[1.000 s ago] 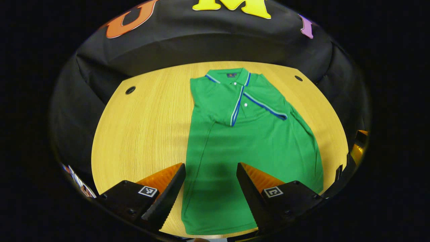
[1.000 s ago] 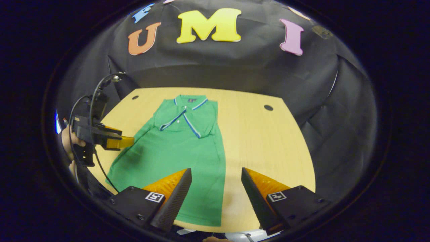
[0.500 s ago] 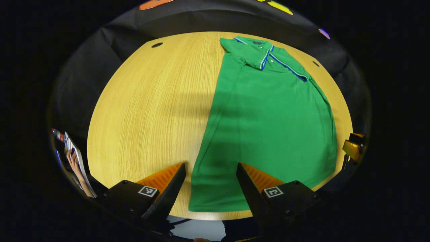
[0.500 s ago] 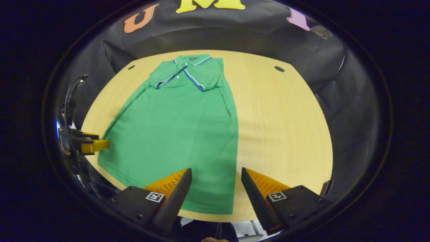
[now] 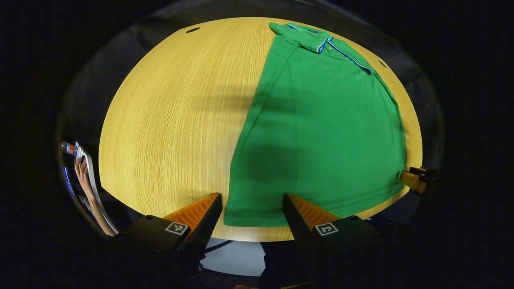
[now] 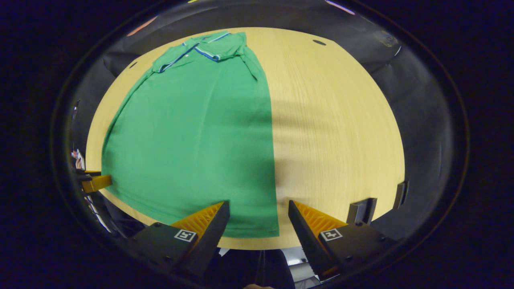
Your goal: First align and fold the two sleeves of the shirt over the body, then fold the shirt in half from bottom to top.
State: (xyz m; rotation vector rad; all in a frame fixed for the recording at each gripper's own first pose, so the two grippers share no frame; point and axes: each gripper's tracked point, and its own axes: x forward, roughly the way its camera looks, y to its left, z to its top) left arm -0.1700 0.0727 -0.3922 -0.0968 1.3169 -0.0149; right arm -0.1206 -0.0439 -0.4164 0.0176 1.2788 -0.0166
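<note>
So both grippers have pulled back toward the near edge of the table (image 5: pixel 160 120) over the last second, and the whole green shirt (image 5: pixel 321 132) now stretches out ahead of them instead of just its lower half. It lies flat on the wood, collar (image 6: pixel 209 42) at the far end, hem (image 5: pixel 257 218) right along the near edge. Both sleeves look already folded in over the chest (you can see the striped cuffs crossing up near the collar), so I'd say the first half of the job is done and what's left is the bottom-to-top fold. The left gripper (image 5: pixel 252 208) sits with its fingers spread wide and nothing between them, lined up over the near left corner of the hem. The right gripper (image 6: pixel 259 216) is the same story, wide open and empty, straddling the near right corner (image 6: pixel 273 233), with bare table off to its right. In the right gripper view you can also catch the left gripper's tip poking in at the far left by the hem. The pullback reads to me as lining up for the hem grab: one corner each, then lift and carry toward the collar. Neither one is touching fabric yet as far as I can tell. The hem sits very close to the table edge, so the pinch probably needs to come in low and get both layers.
</note>
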